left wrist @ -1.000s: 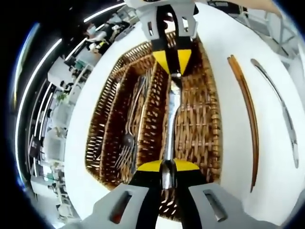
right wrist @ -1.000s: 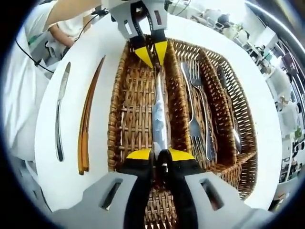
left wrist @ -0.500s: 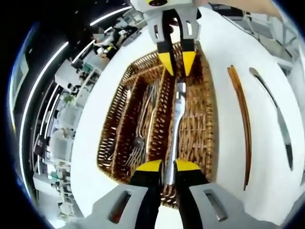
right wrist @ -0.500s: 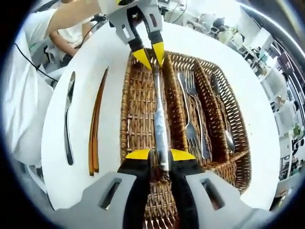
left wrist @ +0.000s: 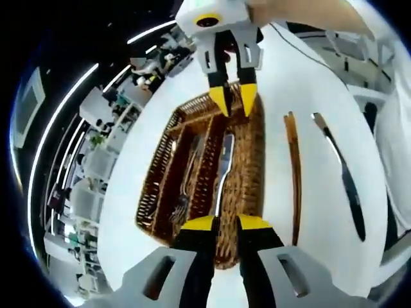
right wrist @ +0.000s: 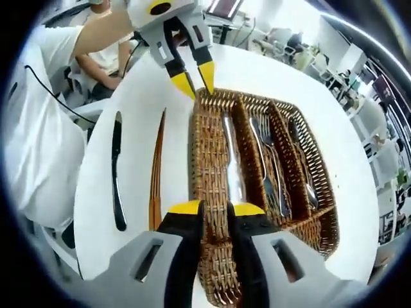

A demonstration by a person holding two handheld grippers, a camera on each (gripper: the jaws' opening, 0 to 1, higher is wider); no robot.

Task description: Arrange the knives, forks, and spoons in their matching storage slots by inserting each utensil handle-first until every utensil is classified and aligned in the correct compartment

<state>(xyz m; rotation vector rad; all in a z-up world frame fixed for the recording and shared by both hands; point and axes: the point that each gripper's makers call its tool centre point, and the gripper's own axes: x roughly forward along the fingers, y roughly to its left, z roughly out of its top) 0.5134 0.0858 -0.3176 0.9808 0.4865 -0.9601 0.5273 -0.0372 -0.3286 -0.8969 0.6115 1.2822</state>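
2 knives (right wrist: 231, 168), 2 forks (right wrist: 271, 168), 1 spoon (right wrist: 304, 168) (basket (right wrist: 207, 168)), 1 chopstick pair (right wrist: 156, 173).

My pictures are bright. Long light strips (left wrist: 70, 122) glow on the ceiling. The white table (right wrist: 138, 122) shines so much that its far edge looks washed out. The knife in the basket (right wrist: 232, 168) has a shiny glare on it. Everything bends round at the edges. The far room looks blurry. Shadows are soft and small.

Knife (right wrist: 232, 163) flat in basket (right wrist: 209, 160); forks (right wrist: 268, 168) adjacent slot.
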